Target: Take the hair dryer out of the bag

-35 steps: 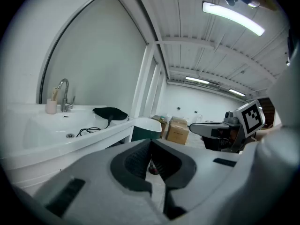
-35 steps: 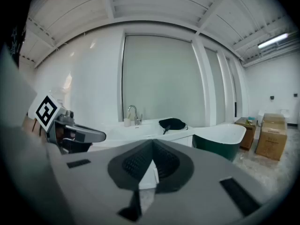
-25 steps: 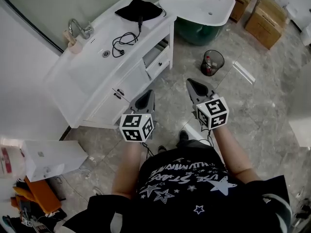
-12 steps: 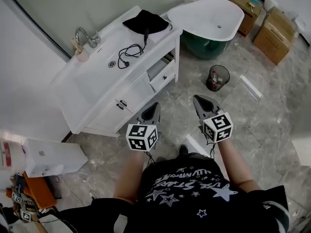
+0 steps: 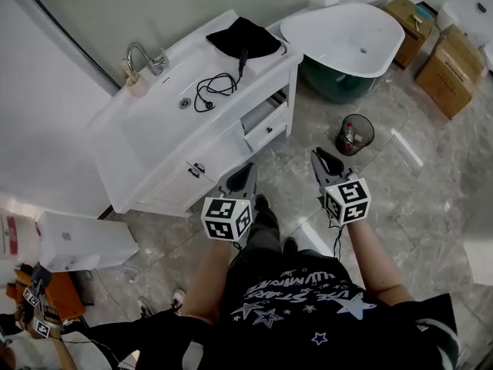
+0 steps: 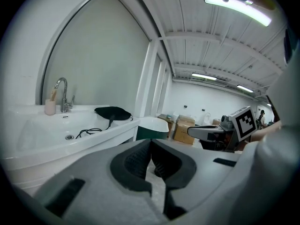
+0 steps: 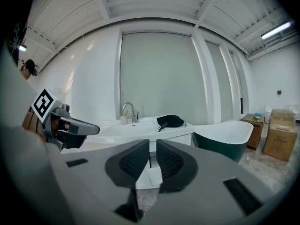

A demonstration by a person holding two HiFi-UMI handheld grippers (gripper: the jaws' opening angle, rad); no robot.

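A black bag (image 5: 246, 37) lies on the right end of the white vanity top (image 5: 154, 129). A black cord (image 5: 216, 87) runs out of it toward the basin; the hair dryer itself is hidden. The bag also shows in the left gripper view (image 6: 112, 112) and the right gripper view (image 7: 171, 121). Both grippers hang over the floor in front of the vanity, well short of the bag. My left gripper (image 5: 245, 174) is shut and holds nothing. The jaws of my right gripper (image 5: 322, 156) are opening, a narrow gap between them with nothing in it.
A faucet (image 5: 142, 52) and a cup stand at the basin's far side. One vanity drawer (image 5: 266, 122) is pulled out. A white bathtub (image 5: 347, 29), a wire bin (image 5: 354, 133) and cardboard boxes (image 5: 451, 68) stand to the right on the tiled floor.
The person has stepped toward the vanity, one leg now showing between the grippers. Both grippers have moved forward with the body, and the vanity sits closer in the view.
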